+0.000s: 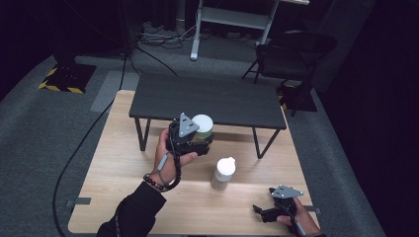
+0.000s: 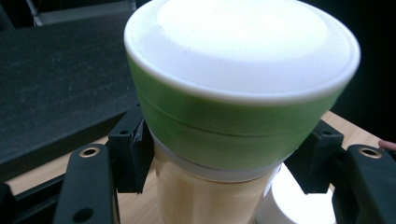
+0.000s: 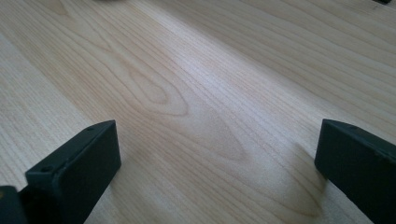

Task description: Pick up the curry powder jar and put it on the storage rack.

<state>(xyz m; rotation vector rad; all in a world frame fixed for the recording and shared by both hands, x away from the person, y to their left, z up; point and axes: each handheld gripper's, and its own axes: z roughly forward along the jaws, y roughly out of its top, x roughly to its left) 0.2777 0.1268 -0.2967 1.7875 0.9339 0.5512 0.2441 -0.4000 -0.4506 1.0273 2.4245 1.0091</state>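
A jar with a green band and a white lid is held above the wooden table, and my left gripper is shut on it. In the left gripper view the jar stands upright between the two black jaws, its pale beige body gripped just under the green band. A white bottle with a white cap stands on the table right of the left hand; its cap peeks out under the jar. My right gripper rests near the table's front right edge, open over bare wood.
A low dark table stands across the far half of the wooden table. A dark chair and a white frame stand on the carpet beyond. A black cable trails off the left side.
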